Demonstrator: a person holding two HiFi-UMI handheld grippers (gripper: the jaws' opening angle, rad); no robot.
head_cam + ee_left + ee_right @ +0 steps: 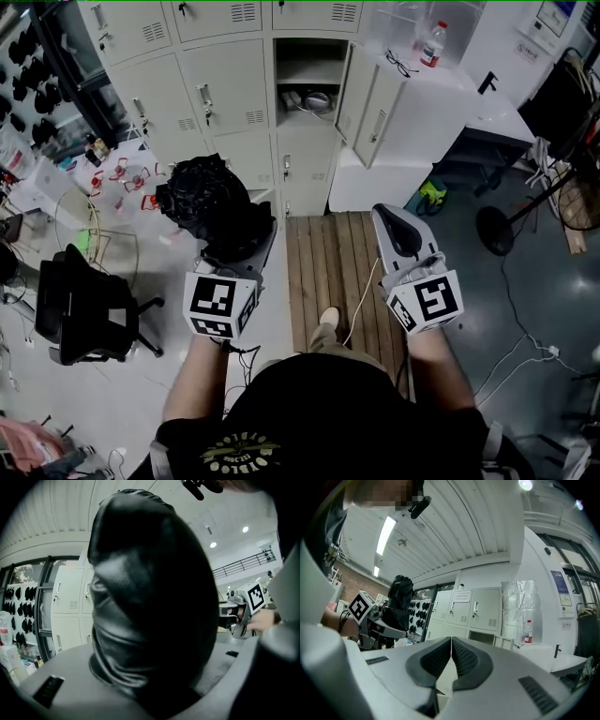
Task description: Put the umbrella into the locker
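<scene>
Head view shows the left tongs (242,264) pinching a folded black umbrella (206,202). Its crumpled fabric bundle sticks out past the jaw tips. In the left gripper view, the umbrella (150,606) fills the gap between both jaws and rises above them. In the right gripper view, the right tongs (451,656) are pressed together with nothing between them. They are held alongside the left tongs, apart from the umbrella. Below and ahead of the tongs lies a wooden floor panel (328,253). Beyond it stand grey lockers (216,84), with one open compartment (309,89) ahead between the two tongs. A bottle (432,44) stands on a white cabinet (422,103) beyond the right tongs.
</scene>
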